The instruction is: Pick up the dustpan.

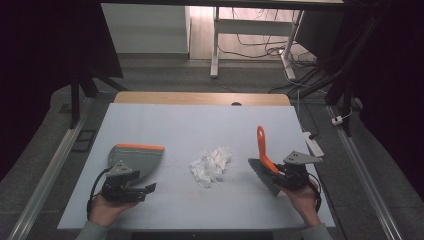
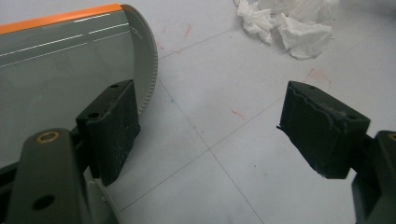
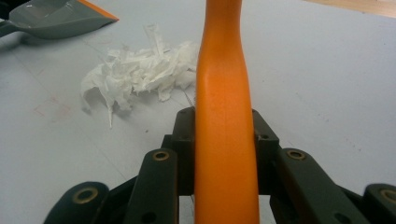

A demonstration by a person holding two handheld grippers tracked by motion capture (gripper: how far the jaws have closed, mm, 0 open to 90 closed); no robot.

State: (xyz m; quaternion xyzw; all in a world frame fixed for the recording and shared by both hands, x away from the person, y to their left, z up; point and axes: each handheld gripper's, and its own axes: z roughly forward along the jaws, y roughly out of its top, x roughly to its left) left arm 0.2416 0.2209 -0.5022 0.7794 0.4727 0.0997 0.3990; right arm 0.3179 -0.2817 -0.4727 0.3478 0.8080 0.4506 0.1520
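A grey dustpan (image 1: 134, 156) with an orange lip lies on the left of the white mat (image 1: 190, 125). My left gripper (image 1: 141, 183) hovers at its near edge, open wide with nothing between the jaws. In the left gripper view (image 2: 210, 130) one pad (image 2: 112, 128) sits beside the dustpan (image 2: 60, 79). A heap of torn white paper (image 1: 211, 164) lies mid-table. My right gripper (image 1: 285, 174) is shut on the orange handle of a brush (image 1: 262, 147), whose grey bristles touch the mat. In the right gripper view (image 3: 223, 128) the handle (image 3: 223, 93) rises between the jaws, with paper (image 3: 140, 70) beyond.
The mat covers a wooden table whose bare far edge (image 1: 200, 97) shows. A white power strip (image 1: 313, 144) lies off the right edge. Metal rails run along both sides, and desk legs with cables stand beyond the table.
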